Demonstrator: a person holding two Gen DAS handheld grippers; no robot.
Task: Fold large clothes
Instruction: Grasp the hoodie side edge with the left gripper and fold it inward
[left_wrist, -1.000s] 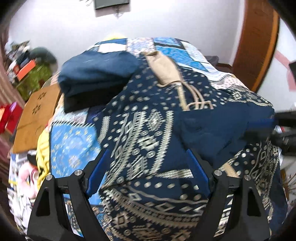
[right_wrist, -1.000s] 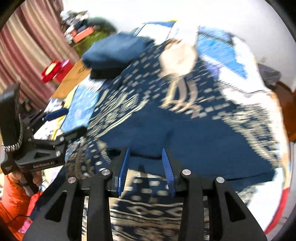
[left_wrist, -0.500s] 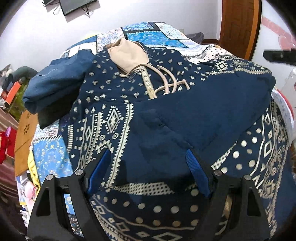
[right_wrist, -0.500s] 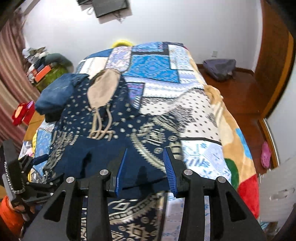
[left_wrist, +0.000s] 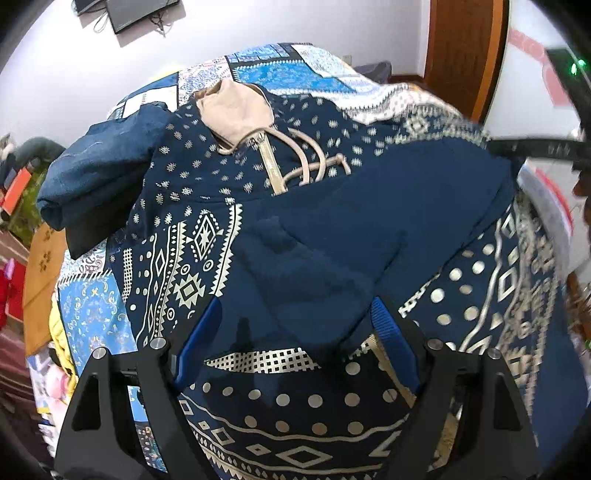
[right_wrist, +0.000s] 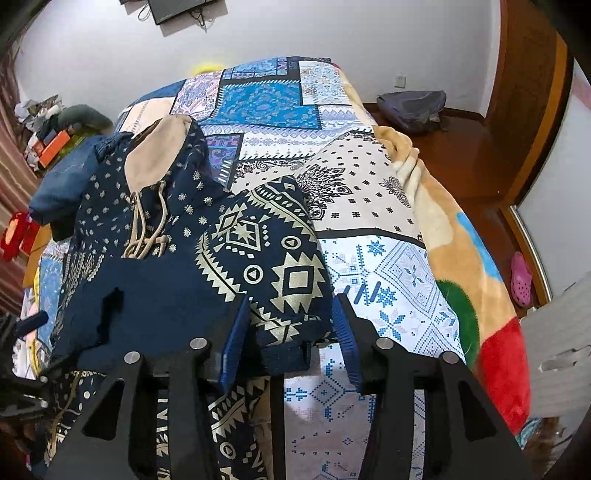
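A navy hoodie (left_wrist: 332, 229) with gold print lies on the bed, its beige-lined hood (left_wrist: 236, 110) and drawstrings (left_wrist: 314, 162) toward the far end. A plain navy part is folded across its middle. My left gripper (left_wrist: 295, 332) hovers open and wide over that fold's near edge, pads clear of the cloth. In the right wrist view the hoodie's patterned sleeve (right_wrist: 266, 266) lies folded inward. Its ribbed cuff (right_wrist: 284, 358) sits between the jaws of my right gripper (right_wrist: 290, 321), which are opening and no longer pinch it.
A folded blue garment (left_wrist: 99, 166) lies at the hoodie's far left. The patchwork blanket (right_wrist: 388, 258) covers the bed to the right. On the wooden floor are a grey bag (right_wrist: 413, 107) and a pink slipper (right_wrist: 521, 277). Clutter stands at the far left (right_wrist: 48, 136).
The right gripper swung to the hoodie's right side with the sleeve, and its jaws have widened around the cuff. The left gripper came closer to the navy fold and rolled a little.
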